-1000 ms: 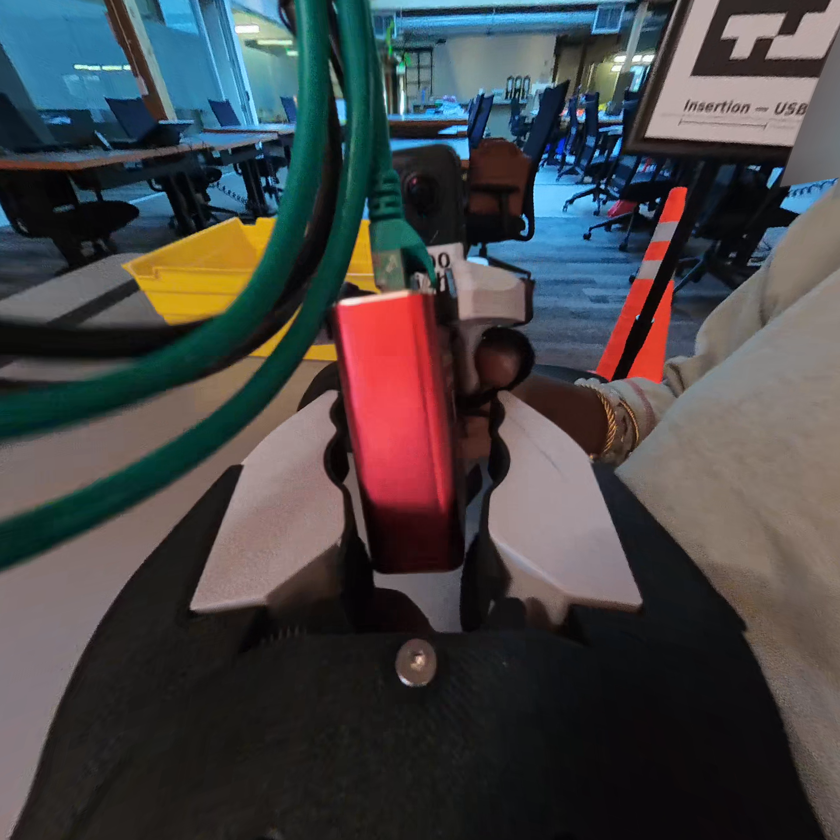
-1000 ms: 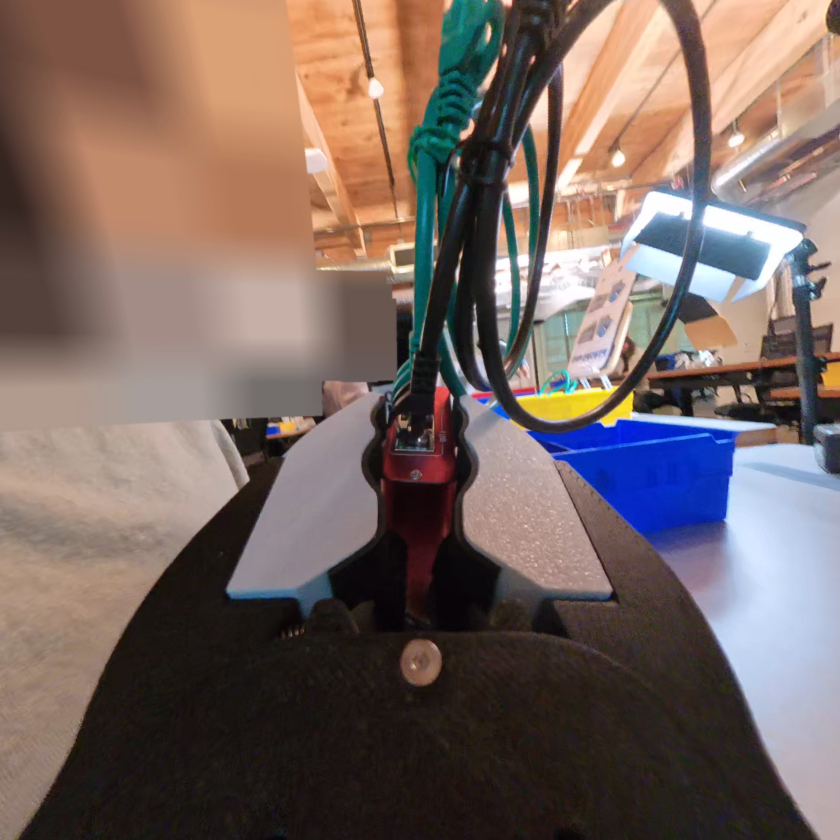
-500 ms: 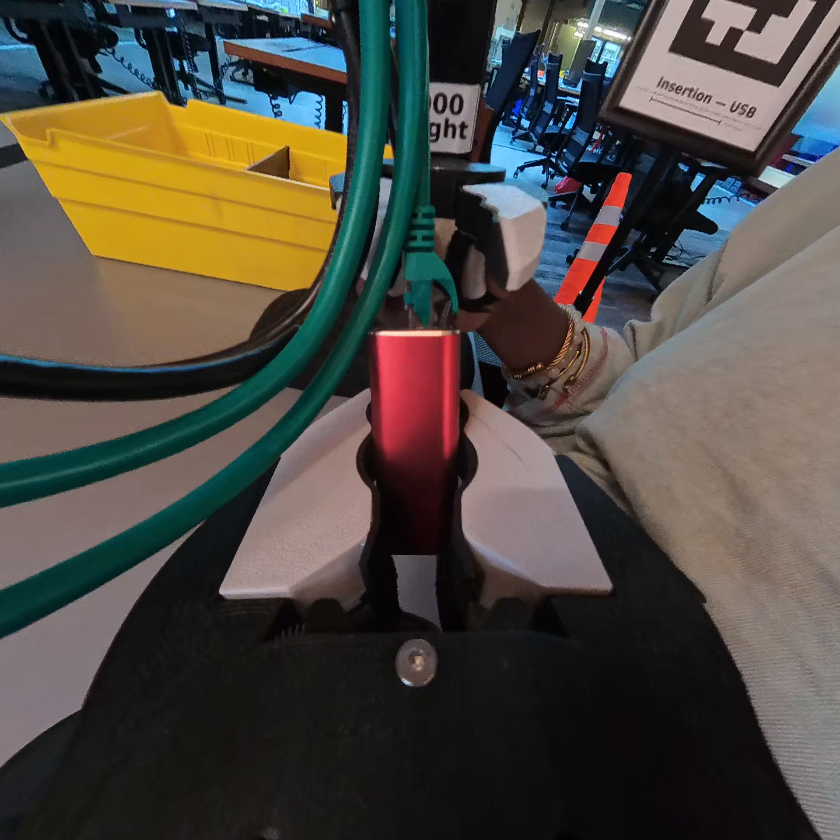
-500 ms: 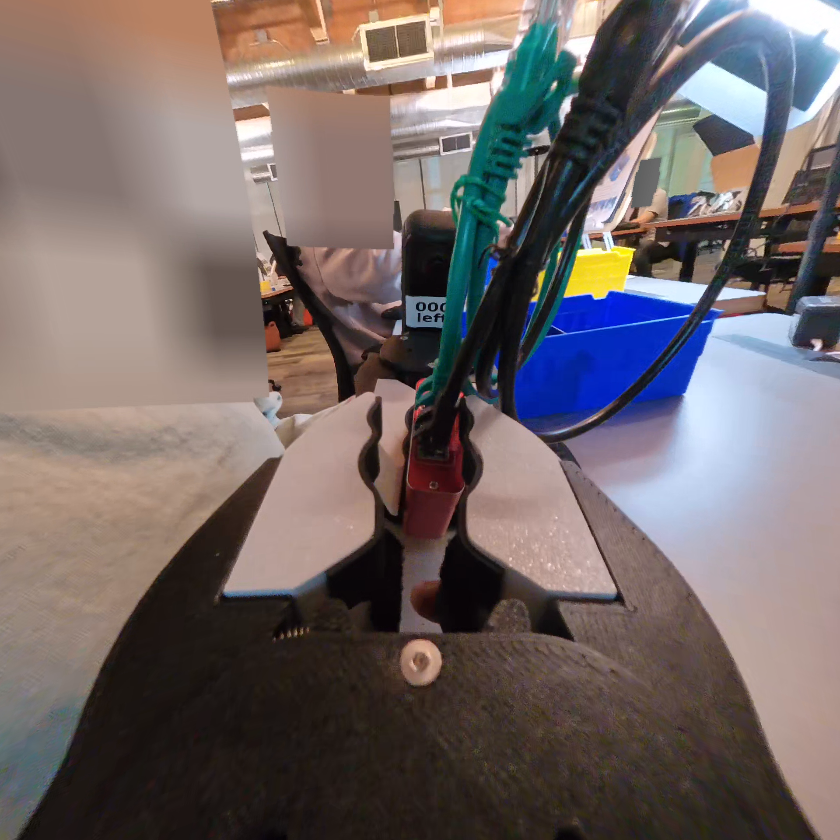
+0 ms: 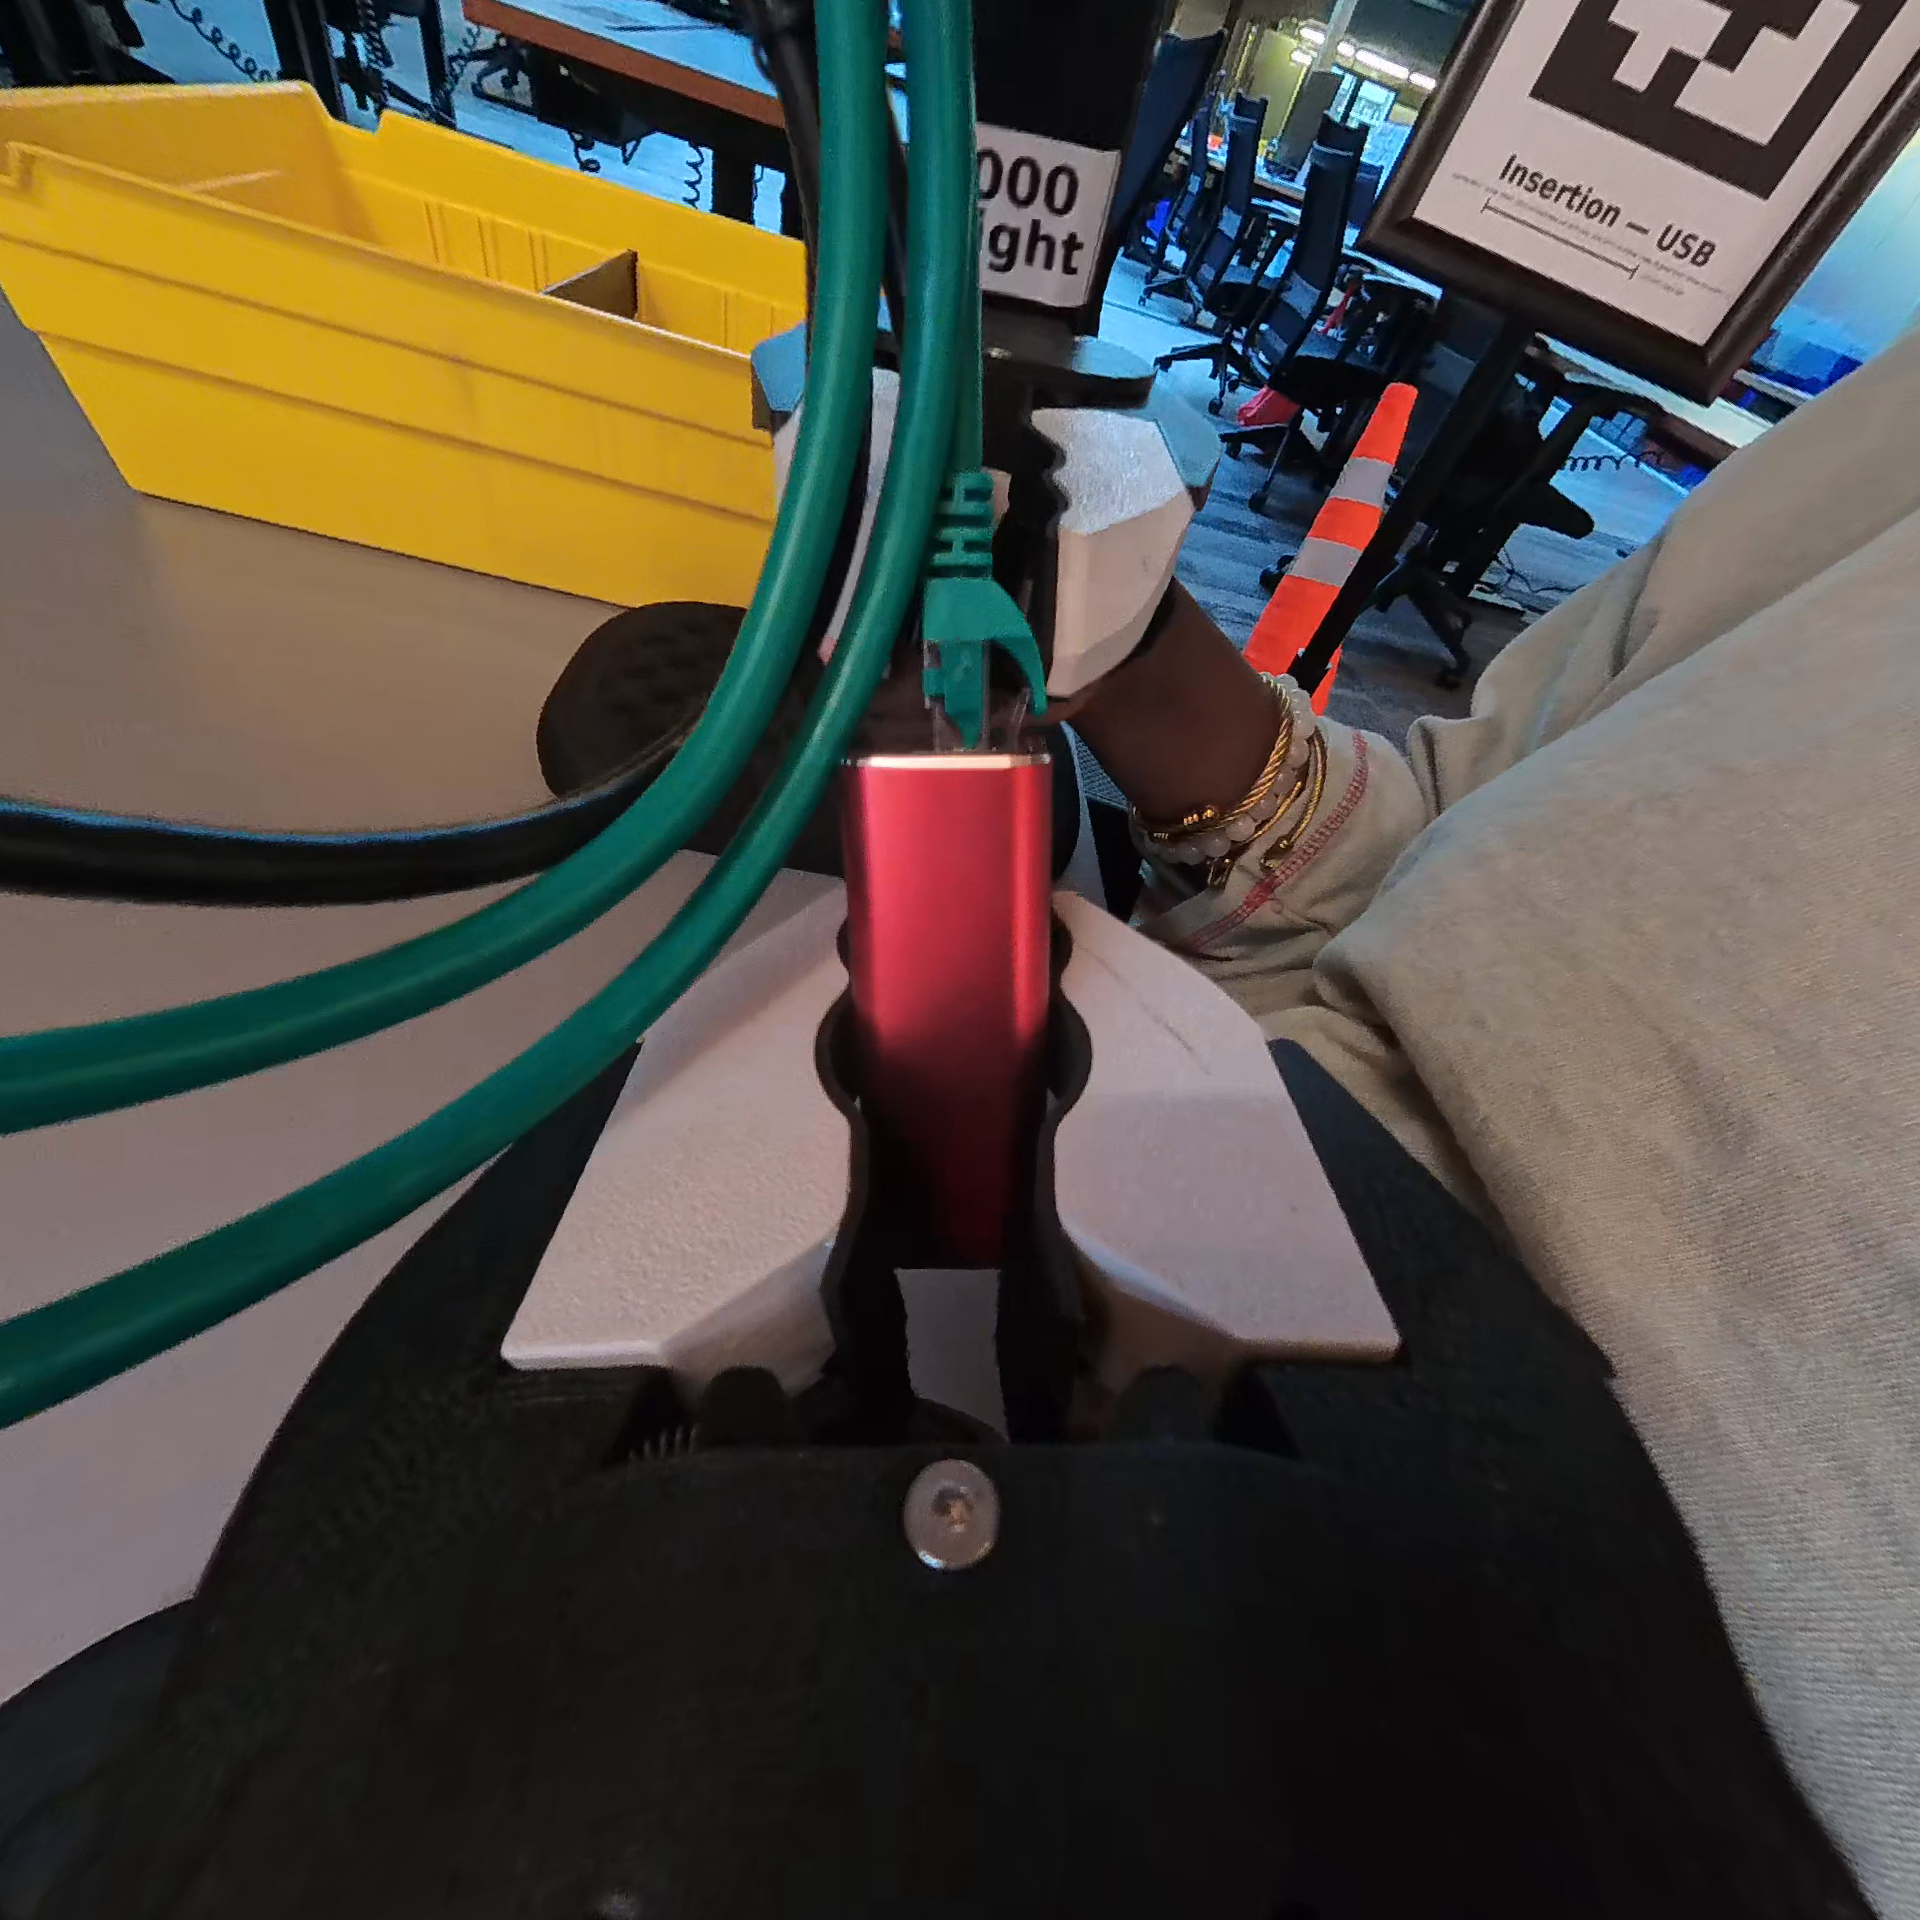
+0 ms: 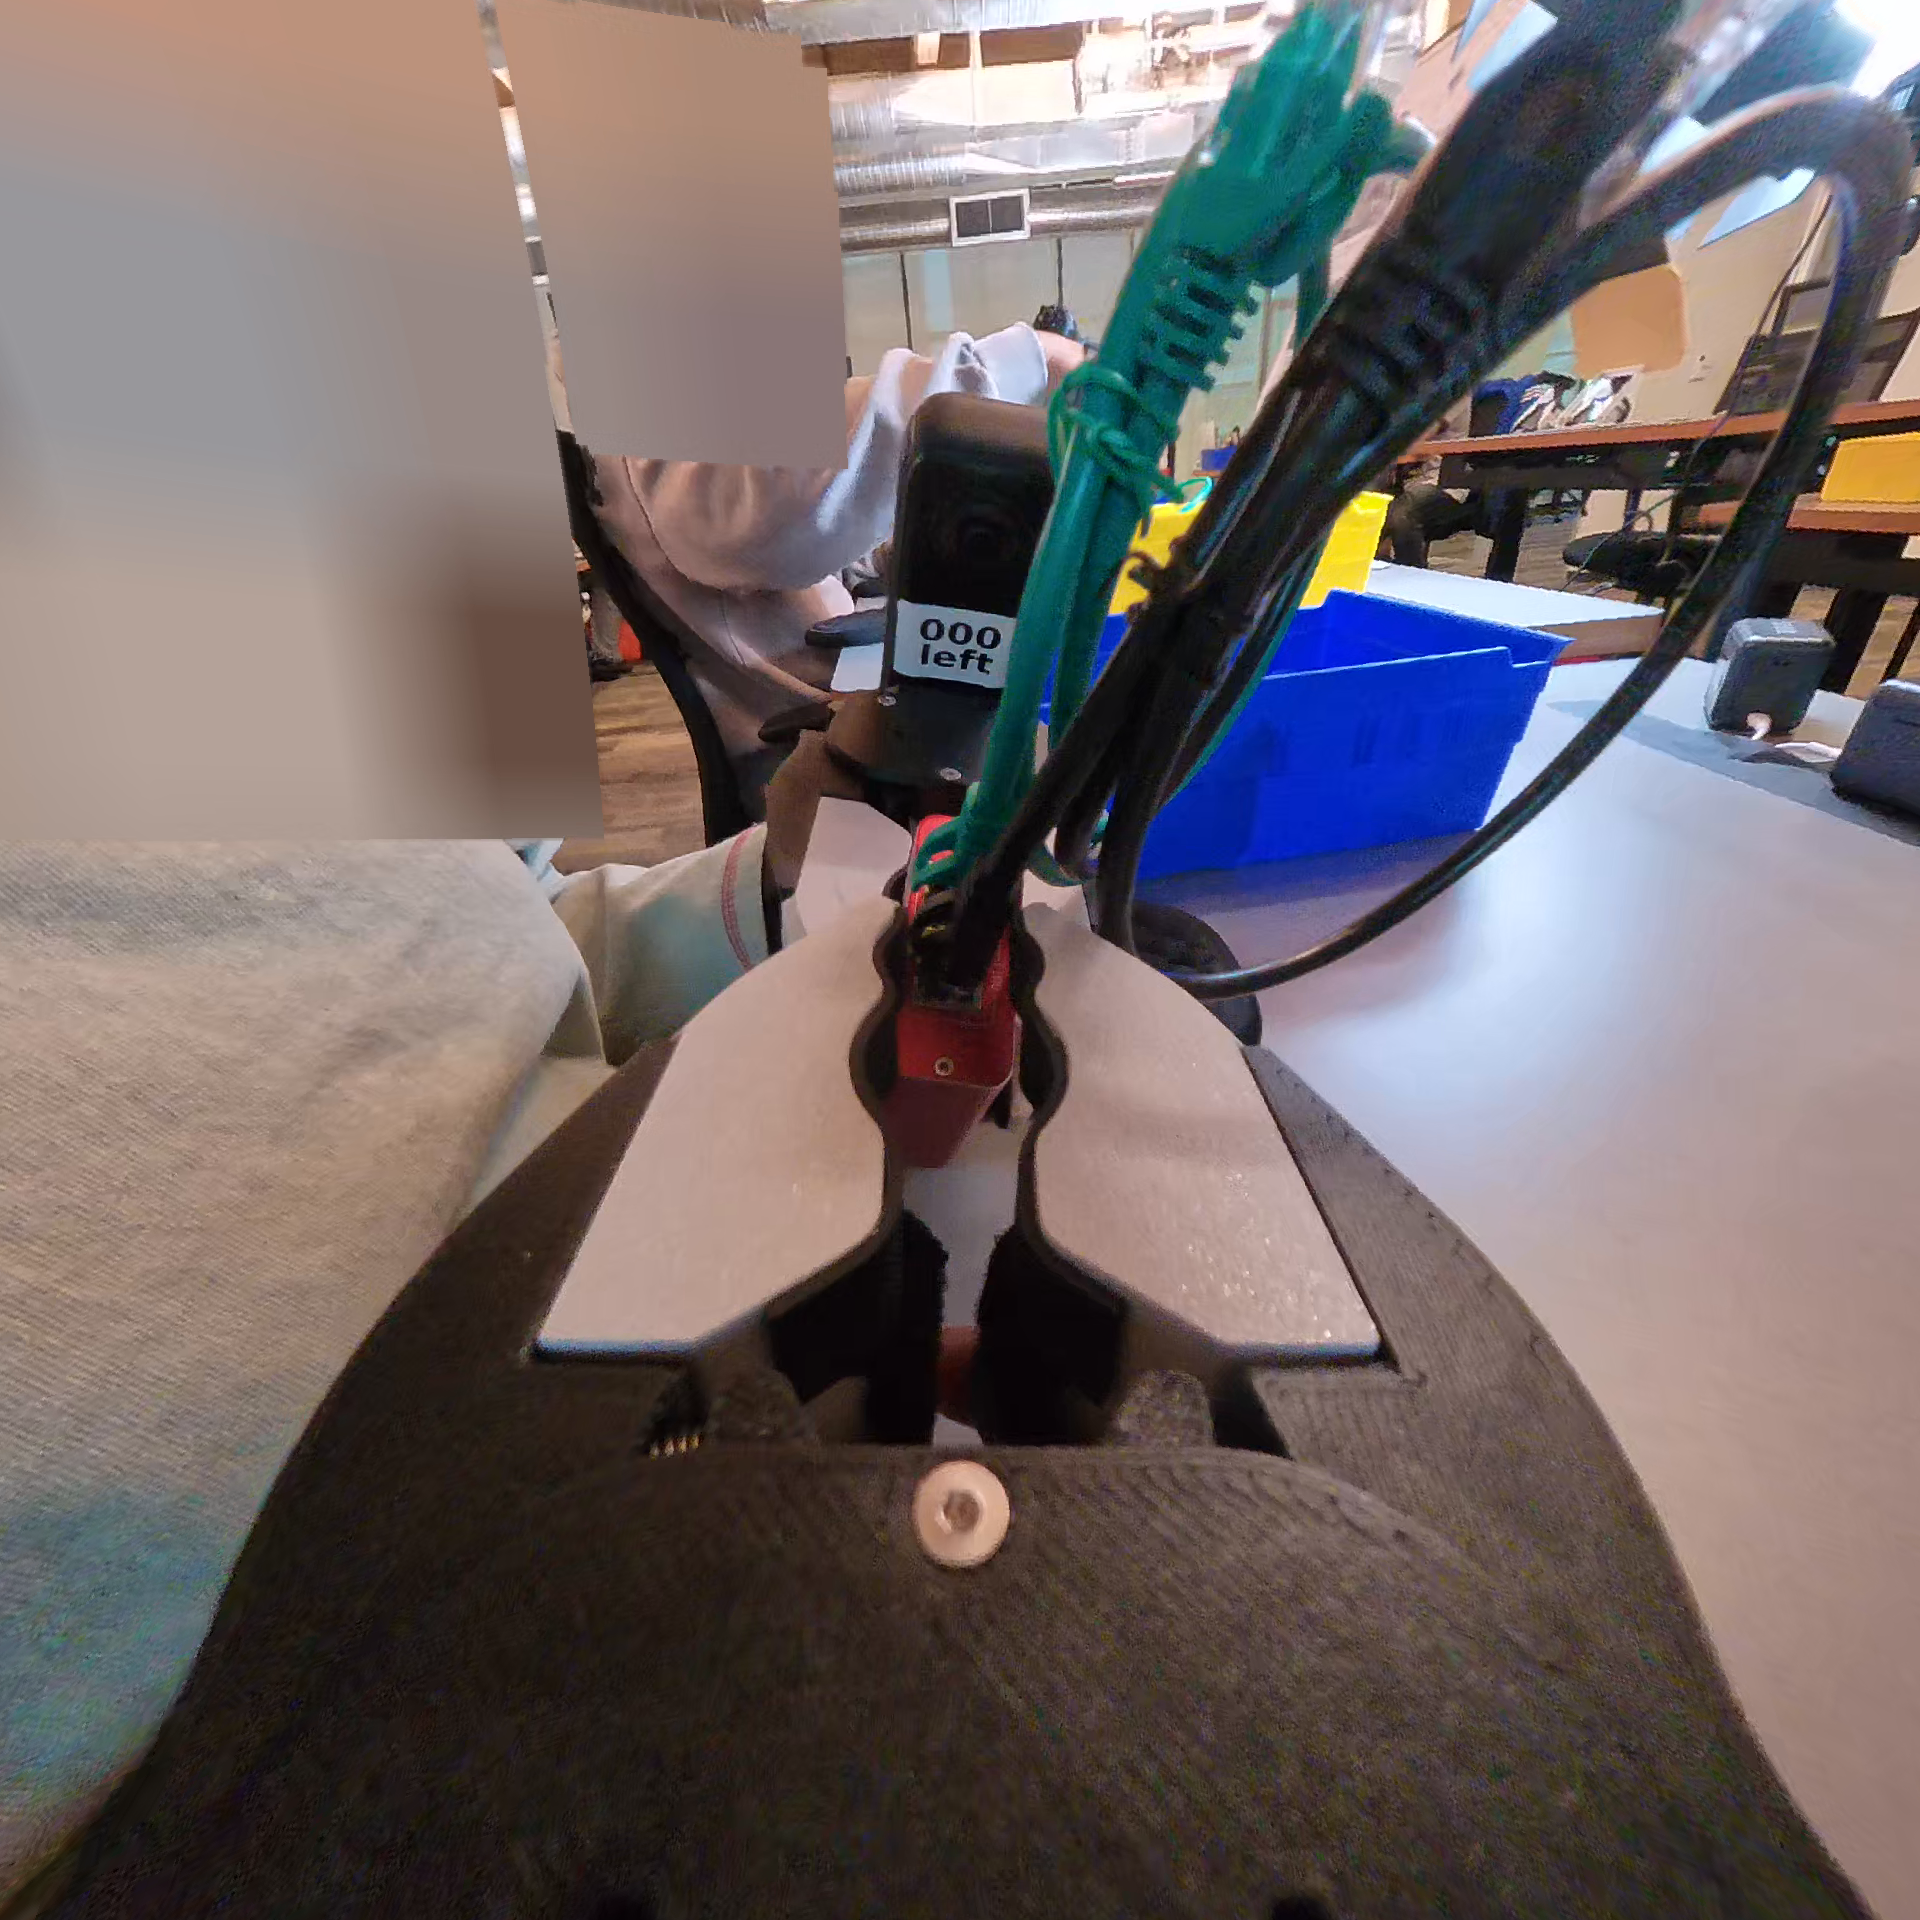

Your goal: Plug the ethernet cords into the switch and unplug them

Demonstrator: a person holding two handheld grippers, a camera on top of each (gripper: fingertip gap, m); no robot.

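Note:
A slim red switch (image 5: pixel 945 987) is clamped upright between the white fingers of my left gripper (image 5: pixel 948 925), above the grey table (image 5: pixel 260 675). A green ethernet cord (image 5: pixel 623 935) loops to its left, and its plug (image 5: pixel 966 623) sits in the switch's far end. A black cord (image 5: pixel 312 862) runs off left. My right gripper (image 5: pixel 956 665) faces it from the far side. In the right wrist view the switch's port end (image 6: pixel 940 1081) lies loosely between the tips of my right gripper (image 6: pixel 966 914), with a dark gap beside it. The black cord (image 6: pixel 1351 364) and the green cord (image 6: pixel 1091 582) rise from the ports.
A yellow bin (image 5: pixel 364 343) stands at the back left of the table. A blue bin (image 6: pixel 1351 748) sits behind the cords, with small dark devices (image 6: pixel 1766 675) to the right. An orange cone (image 5: pixel 1340 520) and a framed sign (image 5: pixel 1621 156) stand beyond. The holder's sleeve (image 5: pixel 1662 935) fills the right. My hands' fingertips stand some 5 centimeters from each other.
My left gripper closed on the switch and straightened it. My right gripper has slid back along the switch to its port end, and its jaws have eased apart a little.

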